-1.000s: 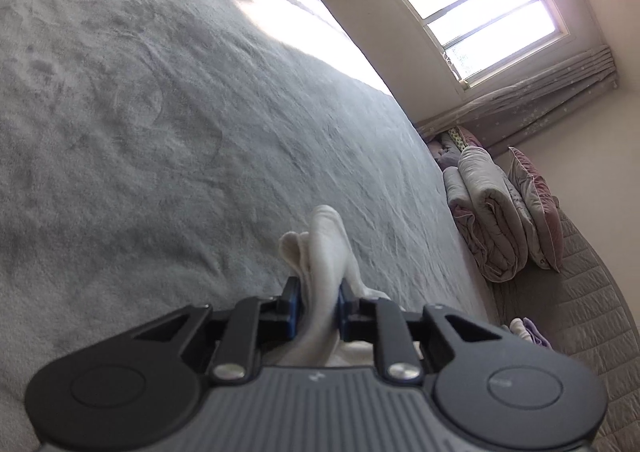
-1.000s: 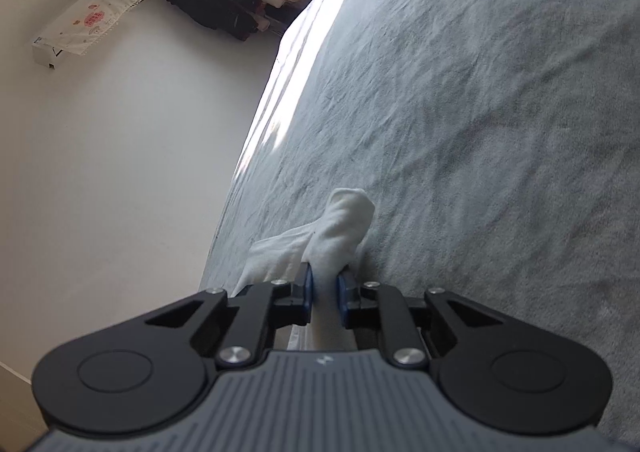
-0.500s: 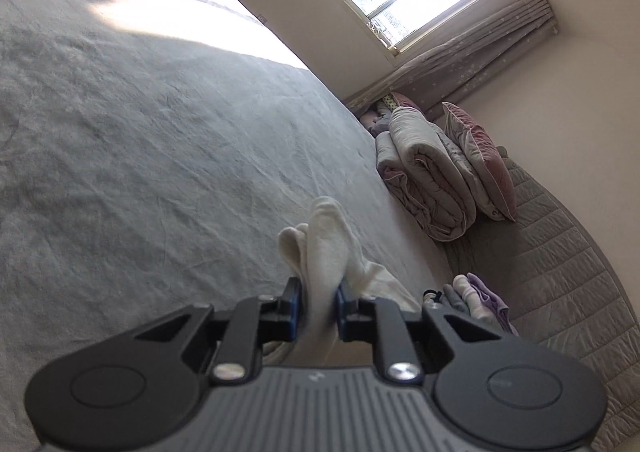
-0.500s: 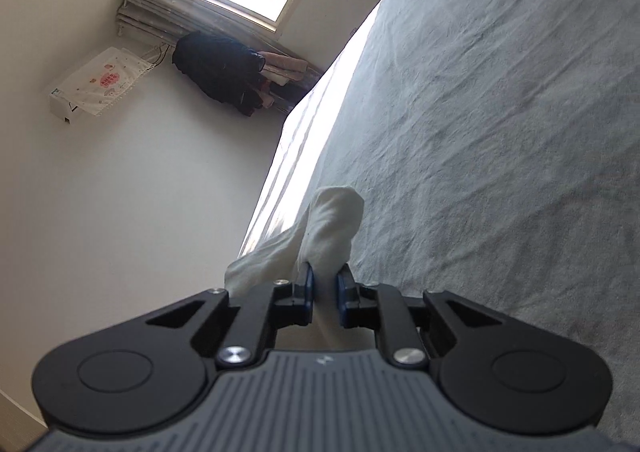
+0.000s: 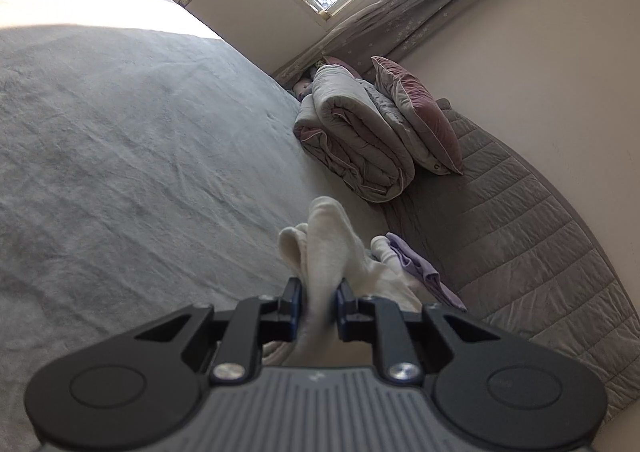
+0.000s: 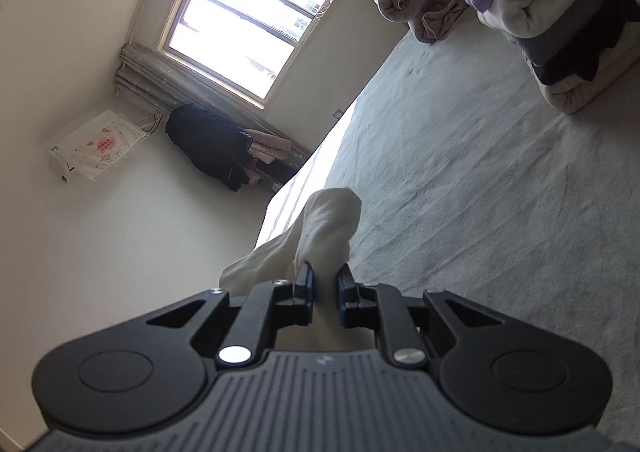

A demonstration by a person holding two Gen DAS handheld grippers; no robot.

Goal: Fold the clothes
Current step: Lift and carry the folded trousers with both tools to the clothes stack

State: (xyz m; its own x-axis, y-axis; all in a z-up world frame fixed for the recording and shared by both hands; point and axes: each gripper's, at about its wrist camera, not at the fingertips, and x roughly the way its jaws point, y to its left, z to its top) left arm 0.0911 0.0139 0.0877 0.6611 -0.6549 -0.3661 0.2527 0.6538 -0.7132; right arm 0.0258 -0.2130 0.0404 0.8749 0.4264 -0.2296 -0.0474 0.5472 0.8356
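Left wrist view shows the left gripper (image 5: 318, 302) with jaws clamped on the cream garment (image 5: 328, 240) above the grey bed (image 5: 140, 156), right gripper (image 6: 325, 292) gripping it likewise, folded stack (image 6: 560, 0) at two o'clock, no legible writing.

We recorded identical hardware on both units. The left gripper (image 5: 318, 302) and right gripper (image 6: 325, 292) each had matte black linkage arms, blue-edged fingers, two silver screws, two round black housings and a ribbed grey body.
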